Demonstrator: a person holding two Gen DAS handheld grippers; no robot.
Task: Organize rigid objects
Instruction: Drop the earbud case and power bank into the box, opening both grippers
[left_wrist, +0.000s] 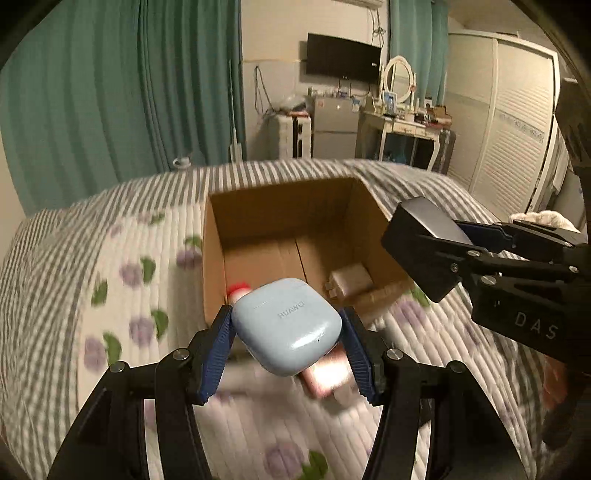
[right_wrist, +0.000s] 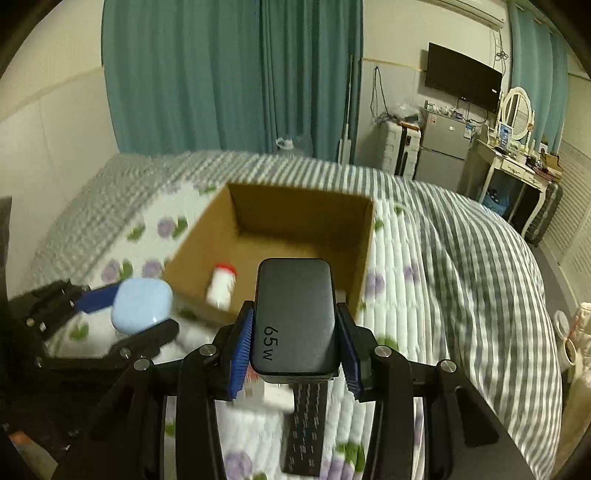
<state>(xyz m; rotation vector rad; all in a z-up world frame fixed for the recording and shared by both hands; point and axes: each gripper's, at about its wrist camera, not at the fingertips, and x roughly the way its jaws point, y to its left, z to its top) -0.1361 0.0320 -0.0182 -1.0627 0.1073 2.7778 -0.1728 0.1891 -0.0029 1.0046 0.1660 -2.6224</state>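
Note:
My left gripper (left_wrist: 288, 341) is shut on a pale blue earbud case (left_wrist: 286, 325), held above the bed just before the open cardboard box (left_wrist: 214, 258). My right gripper (right_wrist: 293, 345) is shut on a black charger block (right_wrist: 295, 317) marked 65 W, also in front of the box (right_wrist: 201, 254). In the left wrist view the right gripper and its charger (left_wrist: 424, 236) hang at the box's right rim. The earbud case (right_wrist: 142, 304) shows at the left of the right wrist view. Inside the box lie a white bottle with a red cap (right_wrist: 221, 284) and a pale packet (left_wrist: 351, 278).
The box rests on a quilted floral and striped bedspread (right_wrist: 443, 258). A pink item (left_wrist: 327, 378) lies on the bed under the left gripper. A white block (right_wrist: 277, 397) and a black remote (right_wrist: 304, 428) lie under the right one. Curtains, fridge and dresser stand behind.

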